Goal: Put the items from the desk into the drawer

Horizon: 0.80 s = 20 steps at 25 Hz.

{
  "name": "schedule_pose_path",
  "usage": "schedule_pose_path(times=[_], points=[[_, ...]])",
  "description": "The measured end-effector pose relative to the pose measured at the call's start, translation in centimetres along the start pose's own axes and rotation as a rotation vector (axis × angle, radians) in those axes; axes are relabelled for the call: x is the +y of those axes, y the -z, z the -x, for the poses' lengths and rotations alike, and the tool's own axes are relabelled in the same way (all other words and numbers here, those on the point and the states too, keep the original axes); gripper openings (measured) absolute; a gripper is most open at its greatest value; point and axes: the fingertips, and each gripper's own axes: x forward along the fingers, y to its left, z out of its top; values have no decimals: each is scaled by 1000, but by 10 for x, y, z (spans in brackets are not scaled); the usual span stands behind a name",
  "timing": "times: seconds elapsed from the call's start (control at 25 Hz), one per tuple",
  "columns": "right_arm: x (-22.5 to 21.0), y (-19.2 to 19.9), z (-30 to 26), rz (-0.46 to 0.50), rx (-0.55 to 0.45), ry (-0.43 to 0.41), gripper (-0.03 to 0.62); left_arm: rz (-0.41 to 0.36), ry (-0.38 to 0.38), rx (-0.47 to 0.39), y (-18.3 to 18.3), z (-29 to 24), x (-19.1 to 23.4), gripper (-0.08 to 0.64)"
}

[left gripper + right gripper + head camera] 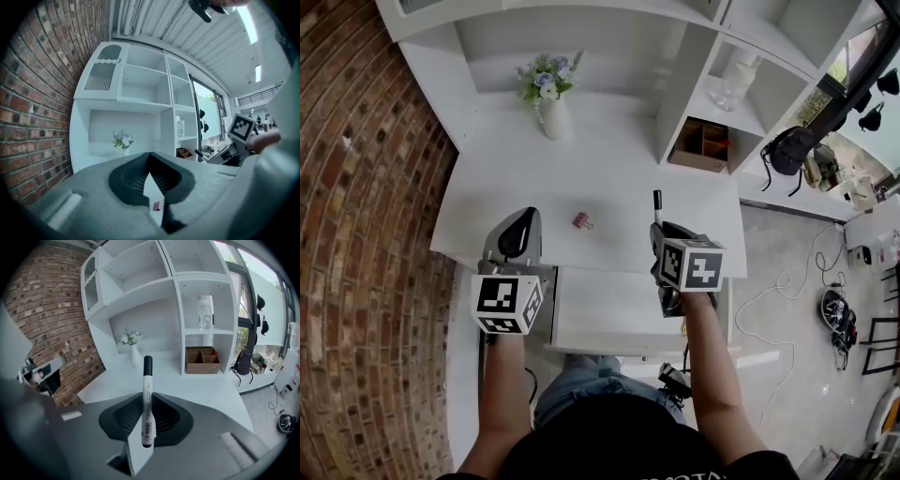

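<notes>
Your right gripper (146, 395) has its fingers (164, 417) pinched on a marker (146, 399), gripping the white barrel near its barcoded end. Your left gripper (150, 157) has its pads (129, 177) pressed together at the tips, with nothing between them.

Both grippers hang over the front edge of the white desk (609, 178). The desk backs onto a white shelf unit (694, 56). A brick wall (366, 187) runs along your left, and a grey floor (778, 244) with loose cables lies to your right.

The marker's long axis runs along the jaws, with its black cap leading away from you toward the shelves.

A pink binder clip (582, 220) lies on the desk between the two grippers and a little ahead of them, apart from both. In the left gripper view it shows just under the closed jaws. At the back of the desk stands a white vase of flowers (554, 117). A wooden divided box (701, 142) sits in the lower right shelf compartment, with a clear bottle (736, 80) on the shelf above it.
</notes>
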Motion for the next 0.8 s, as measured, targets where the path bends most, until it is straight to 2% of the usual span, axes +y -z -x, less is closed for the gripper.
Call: schedule_pose_path(times=[0.12,0.24,0.8], points=[[4,-2,20,-8,-60,-35,80,-4,1,-8,-4,2,-4,3],[5,9,29,-42,-70,-64,80,-2,4,-7,-2,6,-9,3],[-8,133,28,-172,141,-47,80,37,53,86,47,8,-34,3]])
